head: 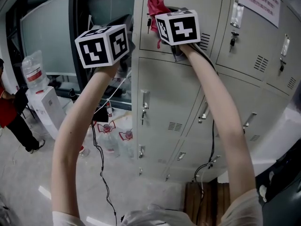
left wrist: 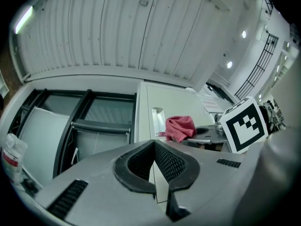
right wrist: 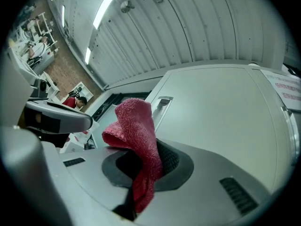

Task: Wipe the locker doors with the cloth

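We see a rough, nubby red terry cloth [right wrist: 138,140], smooth matt grey painted-metal locker doors [head: 171,102], and a paper notice [head: 258,1] on one.

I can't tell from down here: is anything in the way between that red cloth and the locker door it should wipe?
Nothing visible is. The red cloth, pinched in the right tongs, is held up by the top locker door, whose grey face lies bare ahead of it.

High at the top left locker door [head: 197,4], just beside its handle [left wrist: 157,121]: the cloth [head: 157,6], between the jaws of the right tool [right wrist: 141,171]. To its left, past the locker edge, before the window [head: 51,32]: the left tool [left wrist: 157,171]. Lower left, on the floor [head: 28,182]: a water dispenser [head: 44,105].
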`<action>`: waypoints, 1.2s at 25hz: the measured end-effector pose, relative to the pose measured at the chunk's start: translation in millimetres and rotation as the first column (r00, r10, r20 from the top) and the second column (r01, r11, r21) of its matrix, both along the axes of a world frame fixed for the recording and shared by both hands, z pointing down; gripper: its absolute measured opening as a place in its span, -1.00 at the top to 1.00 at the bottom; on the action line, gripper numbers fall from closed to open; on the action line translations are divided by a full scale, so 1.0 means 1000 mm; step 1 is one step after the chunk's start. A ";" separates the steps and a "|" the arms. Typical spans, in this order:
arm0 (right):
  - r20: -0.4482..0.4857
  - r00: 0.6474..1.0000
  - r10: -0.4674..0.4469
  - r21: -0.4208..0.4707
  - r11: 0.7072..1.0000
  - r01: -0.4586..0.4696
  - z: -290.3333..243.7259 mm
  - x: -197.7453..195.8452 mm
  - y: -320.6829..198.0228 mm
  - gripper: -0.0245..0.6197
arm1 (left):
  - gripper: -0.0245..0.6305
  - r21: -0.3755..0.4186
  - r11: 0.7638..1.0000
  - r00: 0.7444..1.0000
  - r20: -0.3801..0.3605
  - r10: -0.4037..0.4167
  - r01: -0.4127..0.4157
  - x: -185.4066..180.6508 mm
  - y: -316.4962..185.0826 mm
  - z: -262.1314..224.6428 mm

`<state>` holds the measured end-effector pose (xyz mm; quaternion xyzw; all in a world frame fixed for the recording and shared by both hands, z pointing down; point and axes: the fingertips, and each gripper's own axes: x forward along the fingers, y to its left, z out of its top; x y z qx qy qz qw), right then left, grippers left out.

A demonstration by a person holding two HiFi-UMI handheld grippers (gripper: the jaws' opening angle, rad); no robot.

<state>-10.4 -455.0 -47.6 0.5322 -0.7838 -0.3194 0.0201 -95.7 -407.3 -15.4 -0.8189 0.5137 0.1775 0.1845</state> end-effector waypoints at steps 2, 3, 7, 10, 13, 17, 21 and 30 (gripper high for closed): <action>0.001 1.000 0.010 0.003 1.000 -0.010 0.001 0.008 0.001 0.82 | 0.88 0.001 1.000 1.000 0.005 0.015 -0.015 0.008 0.000 0.001; 0.001 1.000 0.018 0.007 1.000 -0.018 0.002 0.014 0.002 0.82 | 0.88 0.000 1.000 1.000 0.005 0.029 -0.029 0.014 0.000 0.001; -0.017 0.998 0.052 0.029 0.998 -0.052 0.004 0.039 0.007 0.82 | 0.88 0.001 0.996 0.996 0.004 0.090 -0.090 0.037 0.003 0.002; -0.003 0.997 0.074 0.040 0.996 -0.074 0.002 0.062 0.010 0.82 | 0.88 0.023 0.994 0.993 0.034 0.110 -0.111 0.057 0.007 0.001; 0.030 0.995 0.095 0.042 0.994 -0.096 0.000 0.087 0.015 0.82 | 0.88 0.032 0.988 0.987 0.055 0.148 -0.150 0.080 0.011 0.001; 0.050 0.991 0.122 0.046 0.991 -0.124 0.001 0.116 0.021 0.82 | 0.88 0.030 0.983 0.981 0.077 0.178 -0.181 0.104 0.013 0.002; 0.073 0.981 0.181 0.050 0.981 -0.185 0.001 0.148 0.028 0.82 | 0.88 0.021 0.976 0.974 0.067 0.216 -0.217 0.119 0.015 0.002; 0.113 0.956 0.269 0.042 0.960 -0.275 -0.001 0.191 0.037 0.82 | 0.88 0.016 0.967 0.966 0.059 0.252 -0.254 0.138 0.012 0.006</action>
